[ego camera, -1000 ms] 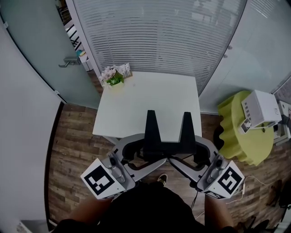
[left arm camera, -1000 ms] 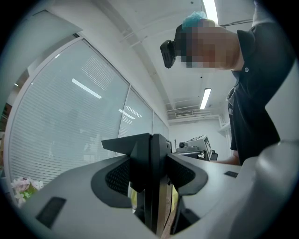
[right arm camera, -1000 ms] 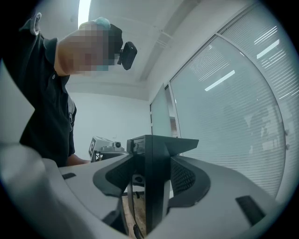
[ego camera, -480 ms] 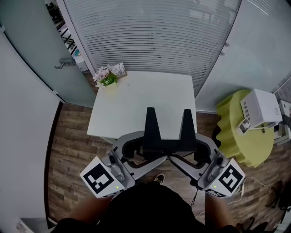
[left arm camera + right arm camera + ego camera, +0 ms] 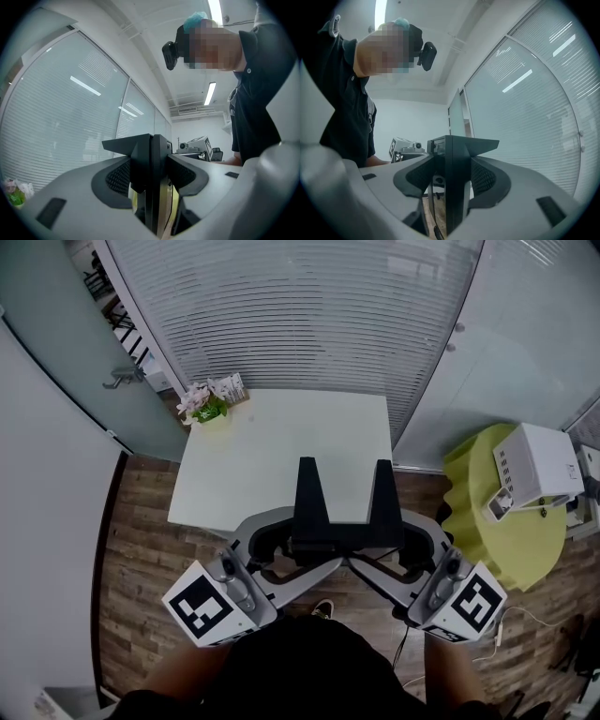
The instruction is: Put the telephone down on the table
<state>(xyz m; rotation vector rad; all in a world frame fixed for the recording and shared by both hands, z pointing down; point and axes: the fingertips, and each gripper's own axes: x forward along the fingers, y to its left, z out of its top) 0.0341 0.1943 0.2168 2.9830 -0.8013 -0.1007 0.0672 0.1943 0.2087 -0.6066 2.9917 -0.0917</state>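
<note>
Head view: telephone (image 5: 342, 542) crosswise, pointing forward

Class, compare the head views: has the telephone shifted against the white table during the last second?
Yes. The telephone has shifted rightward along the white table: its right upright now stands almost at the table's right edge.

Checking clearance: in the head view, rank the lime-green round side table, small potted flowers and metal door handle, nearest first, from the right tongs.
1. Lime-green round side table, beside the right tongs.
2. Small potted flowers, far-left corner of the white table.
3. Metal door handle, farther left.
</note>
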